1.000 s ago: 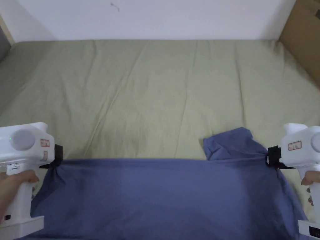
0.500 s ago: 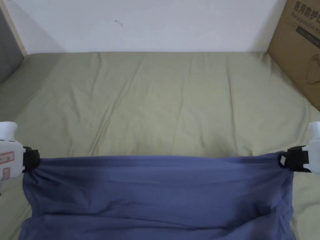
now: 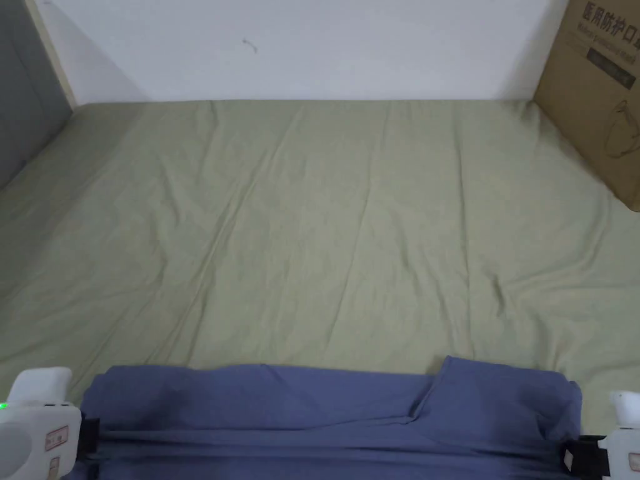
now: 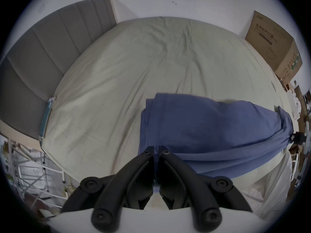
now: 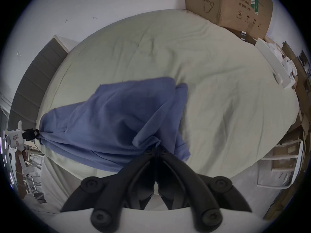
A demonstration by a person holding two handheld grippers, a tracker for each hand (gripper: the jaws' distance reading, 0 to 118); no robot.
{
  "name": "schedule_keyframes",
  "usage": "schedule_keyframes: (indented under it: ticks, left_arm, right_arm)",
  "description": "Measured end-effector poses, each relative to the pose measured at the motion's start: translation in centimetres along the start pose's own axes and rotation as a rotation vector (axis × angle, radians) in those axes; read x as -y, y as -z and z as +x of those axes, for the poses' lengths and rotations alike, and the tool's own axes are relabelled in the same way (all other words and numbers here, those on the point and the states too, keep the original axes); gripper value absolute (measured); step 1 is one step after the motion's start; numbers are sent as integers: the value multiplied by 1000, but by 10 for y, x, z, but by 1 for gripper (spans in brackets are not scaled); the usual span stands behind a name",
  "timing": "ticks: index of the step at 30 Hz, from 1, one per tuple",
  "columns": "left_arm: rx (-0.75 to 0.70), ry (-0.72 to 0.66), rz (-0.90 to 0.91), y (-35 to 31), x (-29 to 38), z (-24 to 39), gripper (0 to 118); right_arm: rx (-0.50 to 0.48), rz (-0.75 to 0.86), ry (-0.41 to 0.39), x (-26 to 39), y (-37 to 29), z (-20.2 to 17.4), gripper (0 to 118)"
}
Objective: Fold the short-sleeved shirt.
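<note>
Blue short-sleeved cotton shirt lies across the near edge of the pale green bedsheet, stretched sideways betw. the two grippers.

L gripper, white body w/ black jaws: jaws pressed together, pinching a bunched corner of the shirt; thin strip of blue fabric visible in the slit betw. them. From the jaw tips the cloth runs off to the right as a taut band of folds, w/ a flatter doubled layer lying on the sheet beyond and right of the tips. Bare sheet to the left of the jaws. In head view the L gripper sits at the shirt's left end.

R gripper, same build: jaws closed on a gathered knot of shirt fabric right at the tips. Cloth fans out left of and beyond the jaws; one flap lies just right of the tips on the sheet. In head view the R gripper sits at the shirt's right end.

Each gripper view shows the other gripper far off at the opposite end of the taut fold line, fabric bunched at its black jaws.

Shirt top layer has a raised flap edge nearer the R jaws than the L. Brown cardboard box stands well beyond the R jaws, at the far right of the bed. Grey padded headboard well left of the L jaws.
</note>
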State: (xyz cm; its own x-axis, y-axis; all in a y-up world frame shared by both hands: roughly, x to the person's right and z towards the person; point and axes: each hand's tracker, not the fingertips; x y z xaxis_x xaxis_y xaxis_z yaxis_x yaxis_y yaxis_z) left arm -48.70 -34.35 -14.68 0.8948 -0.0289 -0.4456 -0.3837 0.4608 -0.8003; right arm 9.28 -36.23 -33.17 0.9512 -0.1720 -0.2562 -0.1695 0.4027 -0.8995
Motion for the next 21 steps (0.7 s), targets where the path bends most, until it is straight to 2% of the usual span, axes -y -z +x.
schedule_keyframes:
  ticks: [1,2,3,4,5,6,7,9,11,12,13,15,16,17,21]
  left_arm:
    - [8,-17,6,0,0,-2,8]
    - [5,-29,12,-3,-1,-4,21]
    - [-5,-38,18,-7,-4,-5,40]
    - [-13,-38,18,-11,-7,-7,71]
    - [-11,-43,24,-15,-9,-10,92]
    - [-4,-53,43,-23,-11,-13,103]
    - [17,-75,84,-33,-12,-15,104]
    - [59,-120,115,-49,-12,-20,103]
    - [136,-182,143,-63,-8,-24,101]
    - [182,-209,150,-69,-3,-27,96]
    - [225,-236,155,-73,1,-29,79]
    - [278,-269,165,-77,12,-30,32]
    - [282,-279,162,-76,19,-30,3]
    - [271,-271,157,-73,24,-31,0]
    - [247,-268,120,-65,42,-37,0]
  right_arm:
    - [4,20,-11,2,-1,-1,4]
    - [19,40,-21,2,-4,-3,13]
    - [37,55,-25,1,-8,-4,31]
    - [55,66,-27,0,-15,-7,61]
    - [65,79,-33,-1,-20,-8,73]
    - [69,101,-48,-3,-26,-10,74]
    - [79,120,-60,-5,-33,-14,73]
    - [67,174,-74,-8,-48,-24,73]
    - [-8,230,-72,-9,-59,-37,69]
    - [-35,244,-74,-8,-66,-48,64]
    - [-57,259,-89,-7,-68,-58,46]
    - [-57,299,-104,-2,-67,-80,12]
    - [-50,302,-111,2,-64,-94,8]
    - [-69,307,-128,4,-60,-102,3]
    - [-129,252,-200,15,-47,-134,2]
